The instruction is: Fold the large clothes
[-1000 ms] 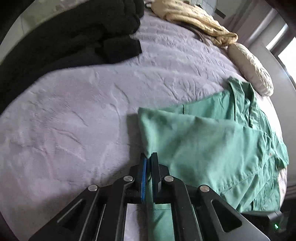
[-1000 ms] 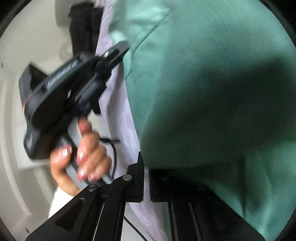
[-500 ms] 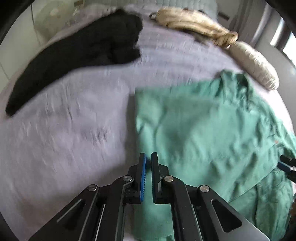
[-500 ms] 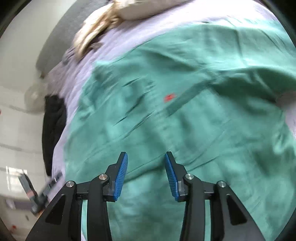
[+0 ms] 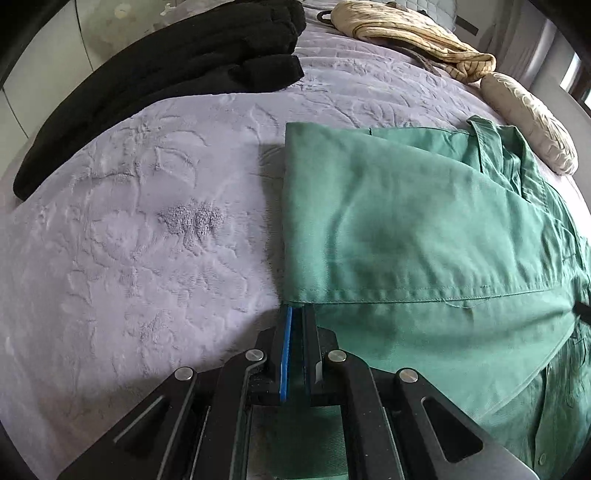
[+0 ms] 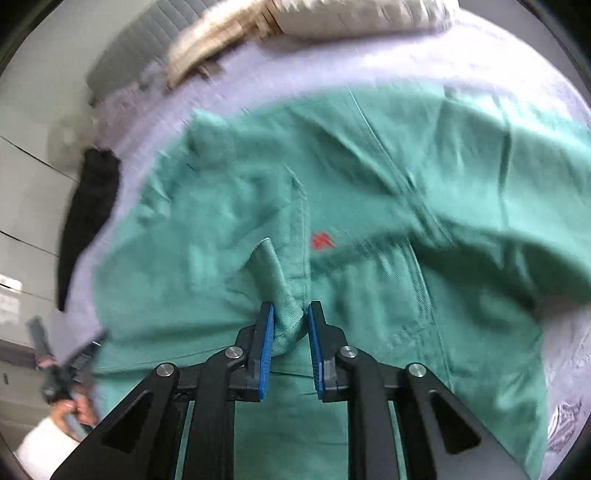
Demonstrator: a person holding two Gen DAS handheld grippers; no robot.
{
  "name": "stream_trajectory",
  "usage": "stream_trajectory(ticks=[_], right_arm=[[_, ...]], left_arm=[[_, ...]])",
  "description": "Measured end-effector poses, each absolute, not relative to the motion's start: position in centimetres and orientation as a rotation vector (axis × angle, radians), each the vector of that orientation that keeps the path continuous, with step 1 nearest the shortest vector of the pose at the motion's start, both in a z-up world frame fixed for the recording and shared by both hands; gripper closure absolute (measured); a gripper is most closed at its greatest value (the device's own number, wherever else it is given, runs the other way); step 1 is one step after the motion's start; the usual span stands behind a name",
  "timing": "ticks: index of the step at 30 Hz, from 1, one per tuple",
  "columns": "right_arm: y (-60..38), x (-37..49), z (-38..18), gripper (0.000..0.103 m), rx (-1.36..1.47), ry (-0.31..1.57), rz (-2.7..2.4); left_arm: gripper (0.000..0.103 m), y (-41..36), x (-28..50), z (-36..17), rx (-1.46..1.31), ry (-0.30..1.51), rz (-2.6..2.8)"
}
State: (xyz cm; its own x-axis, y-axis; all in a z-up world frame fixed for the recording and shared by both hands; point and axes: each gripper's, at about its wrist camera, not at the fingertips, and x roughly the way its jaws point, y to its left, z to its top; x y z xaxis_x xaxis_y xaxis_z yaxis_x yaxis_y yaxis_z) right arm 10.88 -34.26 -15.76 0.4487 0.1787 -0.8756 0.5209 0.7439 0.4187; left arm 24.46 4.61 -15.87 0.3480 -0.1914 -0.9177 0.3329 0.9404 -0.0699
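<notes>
The green shirt [image 5: 424, 229] lies spread on the lavender embossed bedspread [image 5: 147, 229], partly folded: one panel is doubled over, its stitched hem running straight across just ahead of the left gripper [image 5: 297, 325]. That gripper's fingers are pinched together on the shirt's left corner, with green cloth passing between the blue pads and showing again below them, in the gap of the gripper frame. Bare bedspread stretches out to the left of these fingers. Far ahead of them and to the left lies a black garment [image 5: 166, 70]; far ahead and to the right lie a beige striped cloth [image 5: 413, 29] and a pale cushion [image 5: 528, 118].

In the right wrist view, which is somewhat blurred, the right gripper [image 6: 290, 328] has a raised bunch of the shirt's fabric standing up between its blue pads [image 6: 266, 343]. The fingers are narrowly apart and closing; the left pad touches the fold, while a slim gap shows at the right one. A small red emblem [image 6: 322, 240] sits on the shirt just ahead of these fingertips. Low to their left, a hand [image 6: 79, 410] with a white sleeve holds the other gripper's handle.
</notes>
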Motion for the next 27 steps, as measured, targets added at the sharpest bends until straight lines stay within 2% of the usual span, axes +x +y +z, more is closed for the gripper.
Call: stream_trajectory(ticks=[12,17,20,21,25,27], right_arm=[[-34.2,6.4,-13.4,0.078,0.806,1.108,-0.237],[-32.6,9.0,-12.2,0.078,0.716,1.008,-0.134],[-32.6,10.9,-15.1,0.078,0.722,1.101,-0.170],[-32.7,10.9,-15.8,0.082,0.743,1.113,-0.167],[-32.9,9.7,-16.2,0.082,0.749,1.127,-0.138],[-33.0,8.9,-15.8,0.078,0.770,1.138,-0.137]], left_arm=[[0.097,4.6,20.7,-10.6,0.117,1.117,-0.361],[0.097,4.8,19.0,-14.1,0.198,1.185,-0.333],[0.097,5.4,18.5,-14.9,0.172,1.172,-0.337],[0.097,5.4,18.4,-14.9,0.182,1.166,-0.337],[0.097,5.0,17.3,-14.7,0.246,1.161,-0.343],[0.097,4.9,16.6,-14.4,0.263,1.167,-0.335]])
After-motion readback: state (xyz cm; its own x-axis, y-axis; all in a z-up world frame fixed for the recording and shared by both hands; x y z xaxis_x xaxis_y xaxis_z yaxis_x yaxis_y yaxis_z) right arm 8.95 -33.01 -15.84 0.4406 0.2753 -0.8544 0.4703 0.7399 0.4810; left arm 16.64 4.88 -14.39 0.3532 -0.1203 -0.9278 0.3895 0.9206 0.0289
